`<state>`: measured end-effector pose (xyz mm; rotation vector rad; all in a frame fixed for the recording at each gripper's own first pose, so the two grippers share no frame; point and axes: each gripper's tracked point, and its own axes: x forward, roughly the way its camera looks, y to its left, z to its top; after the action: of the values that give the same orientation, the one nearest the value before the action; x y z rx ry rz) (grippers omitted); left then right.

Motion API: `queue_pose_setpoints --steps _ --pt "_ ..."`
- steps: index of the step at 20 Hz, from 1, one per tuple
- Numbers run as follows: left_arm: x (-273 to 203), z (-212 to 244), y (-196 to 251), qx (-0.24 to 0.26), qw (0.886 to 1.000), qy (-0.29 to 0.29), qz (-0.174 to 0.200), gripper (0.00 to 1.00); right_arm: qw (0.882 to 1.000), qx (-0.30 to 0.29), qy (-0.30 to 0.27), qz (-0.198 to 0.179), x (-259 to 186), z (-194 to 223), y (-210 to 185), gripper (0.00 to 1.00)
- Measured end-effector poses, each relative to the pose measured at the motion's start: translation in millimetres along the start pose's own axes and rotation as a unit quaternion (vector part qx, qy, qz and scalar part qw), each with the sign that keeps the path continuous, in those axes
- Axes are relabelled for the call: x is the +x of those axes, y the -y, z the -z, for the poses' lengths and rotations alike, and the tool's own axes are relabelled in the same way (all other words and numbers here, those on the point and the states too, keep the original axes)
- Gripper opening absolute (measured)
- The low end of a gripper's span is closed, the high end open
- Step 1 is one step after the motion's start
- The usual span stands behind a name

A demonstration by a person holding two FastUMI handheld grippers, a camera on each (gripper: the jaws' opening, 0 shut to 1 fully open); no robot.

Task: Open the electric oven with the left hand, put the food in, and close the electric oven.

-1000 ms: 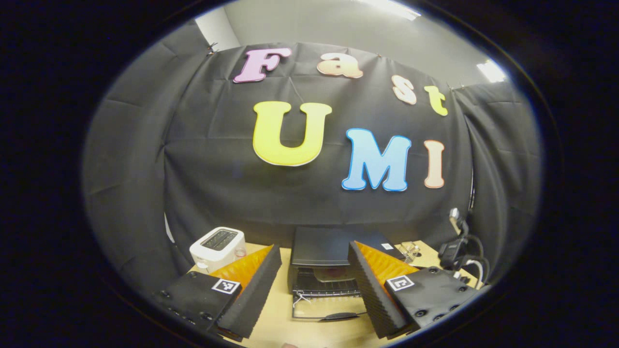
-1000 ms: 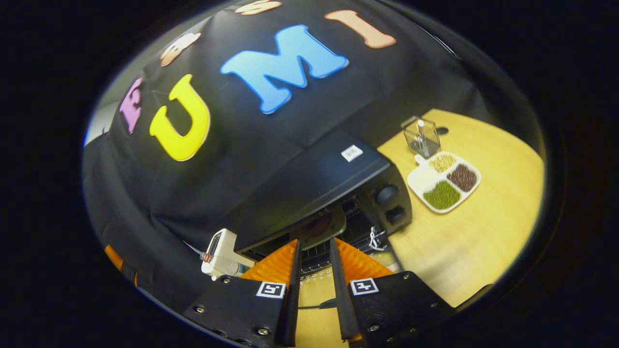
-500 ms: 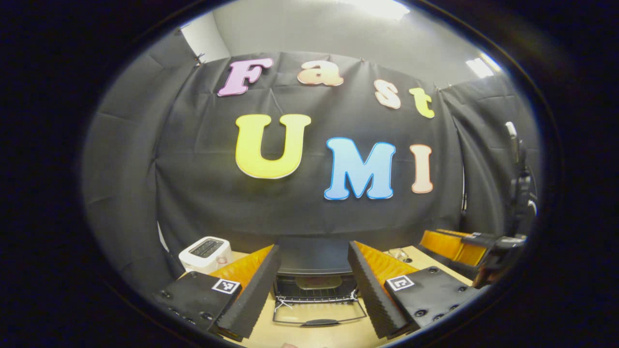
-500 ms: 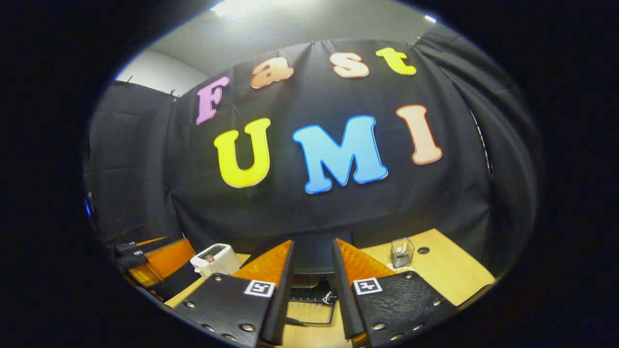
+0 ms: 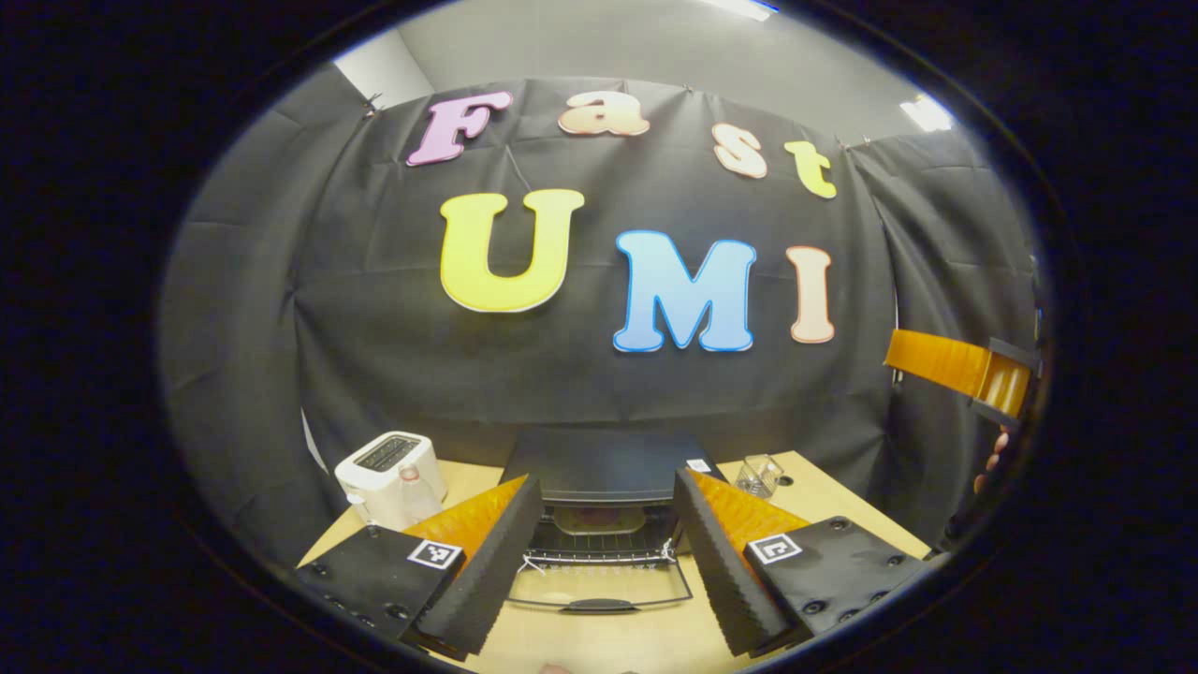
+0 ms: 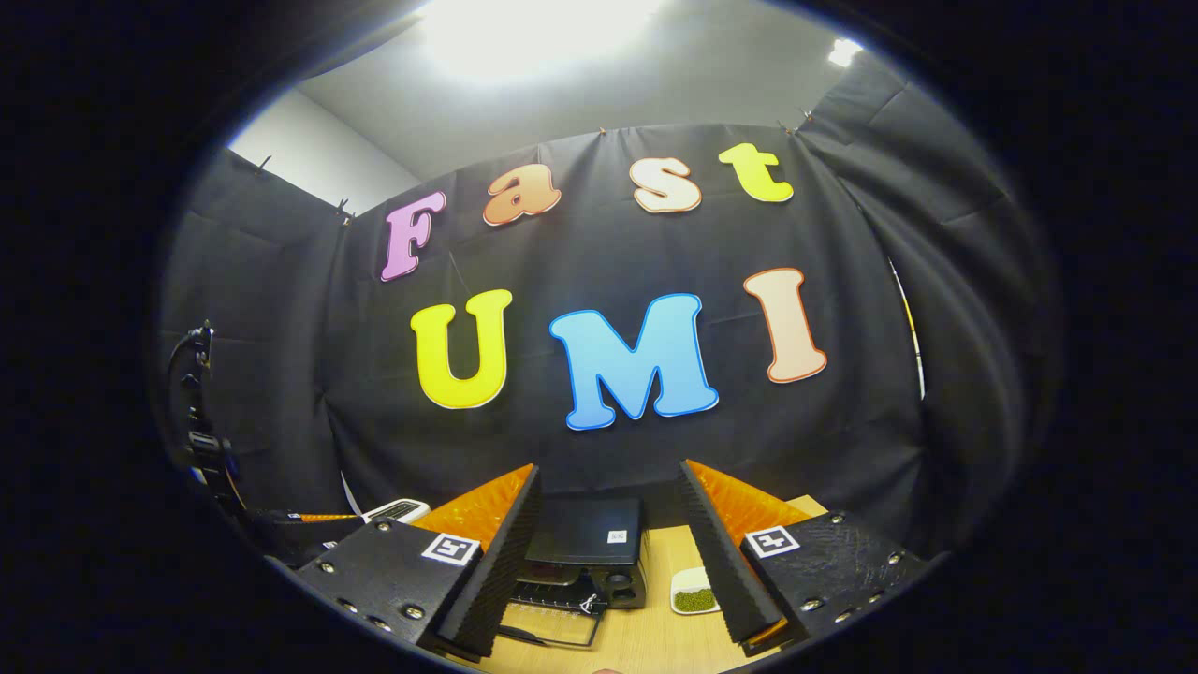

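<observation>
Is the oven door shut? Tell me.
No: in the left gripper view the oven door lies folded down flat, exposing the rack.

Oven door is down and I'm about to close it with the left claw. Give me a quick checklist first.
1. Oven door open, lying flat on the table: ok.
2. Food inside: a plate sits on the rack; ok.
3. Left claw open and empty: ok.
4. Left claw lined up with the door handle: ok, the handle shows between its fingers.
5. Right claw open, empty, back from the door: ok.
6. Toaster beside the oven, off the door's path: ok.
</observation>
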<state>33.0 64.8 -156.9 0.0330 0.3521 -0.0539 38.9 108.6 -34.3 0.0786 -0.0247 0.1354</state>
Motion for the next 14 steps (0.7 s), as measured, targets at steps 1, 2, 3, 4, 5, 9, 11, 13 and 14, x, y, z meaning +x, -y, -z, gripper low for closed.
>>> queue_pose_setpoints --steps 1,2,3,4,5,9,11,13,14 --pt "4.1 9.4 4.9 -0.002 1.000 -0.018 0.007 0.96 1.000 0.000 -0.003 0.003 -1.7 0.2 4.3 0.88" --pt "8.1 21.4 8.6 -0.005 0.999 -0.037 0.014 0.96 1.000 0.000 -0.008 0.006 -1.9 2.7 8.0 0.88" --pt "13.0 32.9 12.4 -0.008 0.998 -0.059 0.020 0.96 1.000 0.001 -0.012 0.010 -2.1 4.5 10.7 0.88" --pt "17.4 46.7 13.5 -0.011 0.996 -0.082 0.023 1.00 1.000 0.001 -0.015 0.016 0.2 5.7 14.6 0.92" --pt "21.5 59.2 14.5 -0.013 0.994 -0.106 0.025 0.95 1.000 0.001 -0.018 0.020 0.1 6.3 19.0 0.94" --pt "35.3 120.1 12.9 -0.014 0.978 -0.205 0.022 0.95 0.999 0.000 -0.025 0.034 -1.5 11.3 34.5 0.95" --pt "40.6 153.0 10.0 -0.012 0.967 -0.255 0.019 0.99 0.999 -0.005 -0.027 0.043 -4.4 12.5 42.7 0.95" --pt "44.4 188.7 6.9 -0.009 0.952 -0.306 0.018 0.96 0.998 -0.004 -0.032 0.051 -10.0 10.5 54.7 0.86" --pt "45.2 205.4 5.8 -0.013 0.944 -0.330 0.016 0.96 0.998 -0.002 -0.035 0.055 -16.0 5.7 61.1 0.85"
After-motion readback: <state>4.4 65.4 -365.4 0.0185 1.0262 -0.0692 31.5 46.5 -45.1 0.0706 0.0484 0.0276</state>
